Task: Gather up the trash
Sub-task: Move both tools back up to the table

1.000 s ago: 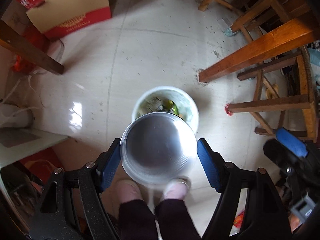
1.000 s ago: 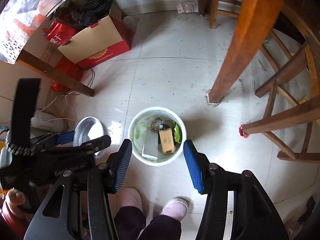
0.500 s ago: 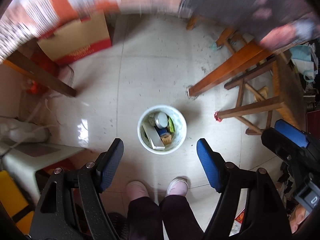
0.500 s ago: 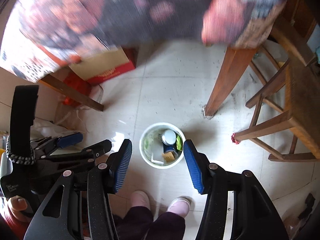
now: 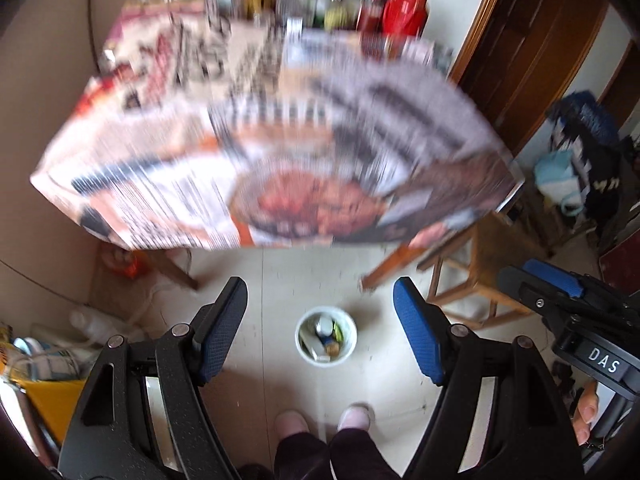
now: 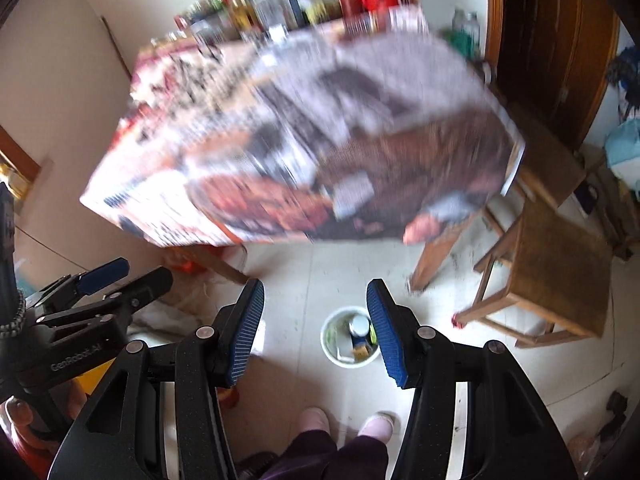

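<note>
A small white trash bin (image 5: 326, 338) stands on the pale tiled floor far below, with a can, a box and green scraps inside it. The same bin (image 6: 349, 342) shows in the right wrist view, partly behind one blue pad. My left gripper (image 5: 320, 328) hangs high above it, open, nothing between its blue pads. My right gripper (image 6: 316, 330) is open too and holds nothing. Each gripper shows at the edge of the other's view.
A table (image 5: 280, 148) covered with printed paper fills the upper half of both views, blurred by motion, with bottles and red containers (image 5: 404, 12) at its far side. Wooden stools (image 6: 556, 272) stand to the right. The person's feet (image 5: 320, 424) are just before the bin.
A metal bowl-like can held in the left gripper a second ago now lies in the bin. Both grippers have risen far above the floor, so the bin looks much smaller and the tabletop has come into view.
</note>
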Motion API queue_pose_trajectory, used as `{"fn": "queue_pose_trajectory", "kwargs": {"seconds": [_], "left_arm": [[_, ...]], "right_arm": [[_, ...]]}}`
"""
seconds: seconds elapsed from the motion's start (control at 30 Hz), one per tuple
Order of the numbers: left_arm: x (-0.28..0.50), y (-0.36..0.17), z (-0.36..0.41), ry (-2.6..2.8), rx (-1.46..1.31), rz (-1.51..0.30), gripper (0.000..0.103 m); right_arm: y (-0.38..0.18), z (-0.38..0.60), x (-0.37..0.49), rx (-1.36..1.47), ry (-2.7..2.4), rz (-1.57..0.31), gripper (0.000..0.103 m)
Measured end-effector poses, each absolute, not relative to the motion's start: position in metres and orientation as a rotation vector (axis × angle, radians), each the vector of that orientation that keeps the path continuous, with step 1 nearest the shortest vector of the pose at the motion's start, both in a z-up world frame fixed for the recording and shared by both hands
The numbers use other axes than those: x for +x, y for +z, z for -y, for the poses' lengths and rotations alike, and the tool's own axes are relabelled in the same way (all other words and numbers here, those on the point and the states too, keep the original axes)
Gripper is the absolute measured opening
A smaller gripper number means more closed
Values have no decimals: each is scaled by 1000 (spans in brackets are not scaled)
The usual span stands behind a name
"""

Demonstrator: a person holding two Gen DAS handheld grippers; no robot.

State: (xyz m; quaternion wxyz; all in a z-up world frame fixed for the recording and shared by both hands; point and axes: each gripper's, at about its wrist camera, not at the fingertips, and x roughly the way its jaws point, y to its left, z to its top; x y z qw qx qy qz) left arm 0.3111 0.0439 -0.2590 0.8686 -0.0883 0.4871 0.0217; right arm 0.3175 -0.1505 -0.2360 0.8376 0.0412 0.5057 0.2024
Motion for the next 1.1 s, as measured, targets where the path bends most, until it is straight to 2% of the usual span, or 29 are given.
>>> {"fn": "queue_pose_trajectory", "kwargs": {"seconds": [0.17, 0.33, 0.53, 0.6, 0.67, 0.77, 1.1], "left_arm": [[291, -178, -49, 19, -174, -898, 75], [270, -108, -56, -4, -157, -781, 75], [243, -53, -71, -28, -130, -666, 75], [236, -42, -75, -31, -118, -634, 77], [229, -33, -79, -23, -109, -603, 85], [228, -27, -85, -11, -98, -572, 87], [275, -29, -91, 5, -89, -584, 87]], "right_arm": [[-162, 145, 299, 89, 434, -955, 51], [-98, 143, 276, 99, 416, -819, 61], [-37, 136, 248, 109, 380, -641, 73], [-25, 133, 241, 110, 373, -594, 79], [-16, 130, 235, 114, 368, -554, 83], [-9, 128, 233, 124, 352, -513, 92], [-11, 129, 277, 115, 337, -505, 93]]}}
